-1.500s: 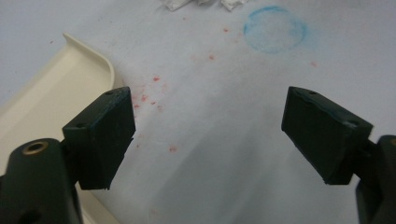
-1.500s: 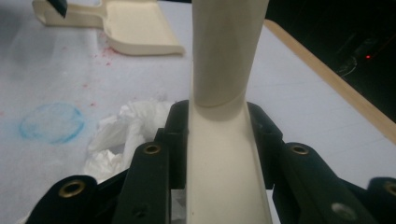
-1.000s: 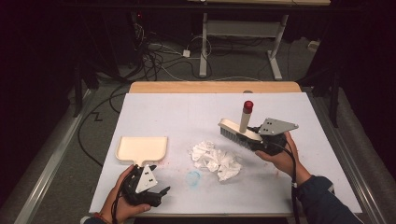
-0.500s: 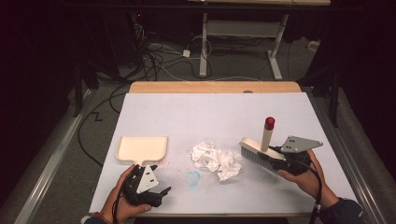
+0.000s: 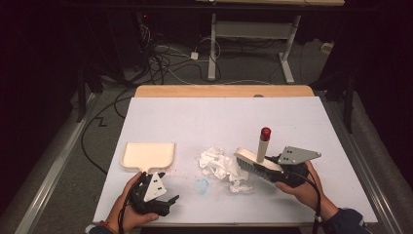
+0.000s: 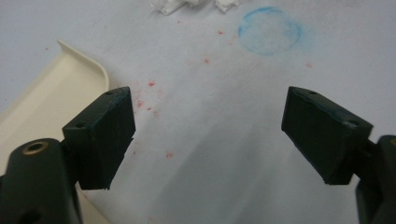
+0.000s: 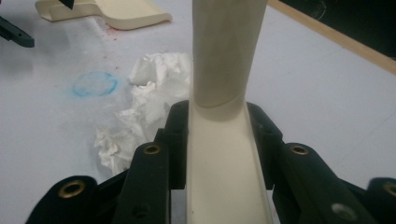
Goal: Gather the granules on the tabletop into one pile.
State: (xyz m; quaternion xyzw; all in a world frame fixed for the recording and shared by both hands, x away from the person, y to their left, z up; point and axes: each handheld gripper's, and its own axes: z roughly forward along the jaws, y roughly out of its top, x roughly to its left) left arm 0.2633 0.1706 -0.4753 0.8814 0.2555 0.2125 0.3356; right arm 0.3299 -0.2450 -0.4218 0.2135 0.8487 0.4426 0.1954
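Your right gripper has its two fingers pinching one brush by its cream back, one finger on each side of it, in the lower right of the high view. The brush's handle stands up from that back and ends in a single red cap; its bristles point down toward the tabletop. Just left of the bristles, at the lower middle of the frame, lies one heap of crumpled white paper, and the bristles reach its right edge.

Your left gripper rests at the lower left with its two fingers spread wide and nothing between them. In the left gripper view, bare tabletop speckled with small red flecks shows in the gap.

One cream dustpan lies flat just above the left gripper, its short handle pointing down toward it. One blue chalky ring marks the tabletop between the two grippers, below the paper. Behind the tabletop, cables trail across the floor at the top of the frame.
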